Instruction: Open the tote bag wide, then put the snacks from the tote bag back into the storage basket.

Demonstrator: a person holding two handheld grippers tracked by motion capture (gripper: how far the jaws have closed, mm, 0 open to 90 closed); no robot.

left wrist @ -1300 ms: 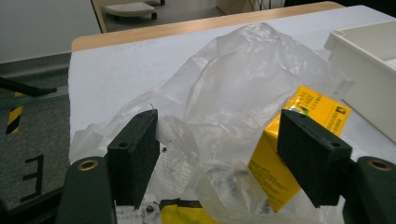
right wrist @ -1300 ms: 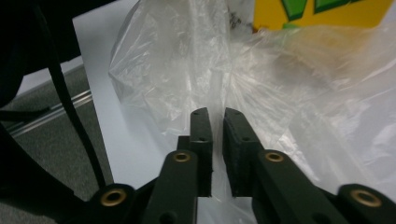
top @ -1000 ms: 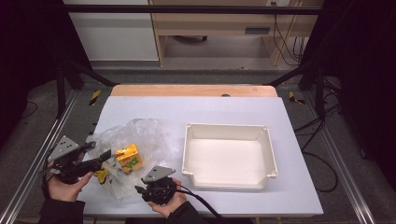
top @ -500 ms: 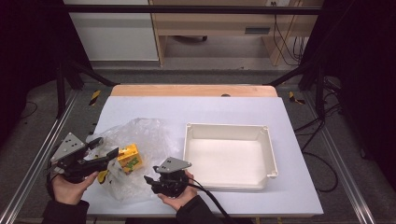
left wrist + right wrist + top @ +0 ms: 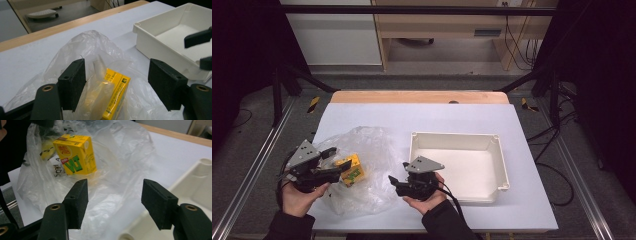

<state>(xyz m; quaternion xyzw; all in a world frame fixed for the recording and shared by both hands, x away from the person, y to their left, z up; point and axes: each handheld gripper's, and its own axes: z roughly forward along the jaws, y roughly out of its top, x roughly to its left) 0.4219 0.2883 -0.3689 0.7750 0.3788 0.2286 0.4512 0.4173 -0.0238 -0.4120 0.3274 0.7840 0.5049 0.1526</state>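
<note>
So the yellow drink carton (image 5: pixel 350 169) sits inside a crumpled clear plastic bag (image 5: pixel 367 150) near the left edge of the counter (image 5: pixel 422 117), toward the front. The left claw (image 5: pixel 339 167) hangs right at the carton with its jaws spread wide; in the left gripper view a fold of bag film and the carton's top (image 5: pixel 116 92) sit between the pads (image 5: pixel 73 83), though they don't look clamped on anything. The right claw (image 5: pixel 393 182) is by the front edge, just beside the bag's right side, and its jaws have just been opening with nothing between them. A white tray (image 5: pixel 499 155) sits to the right of the bag, close to that claw.
</note>
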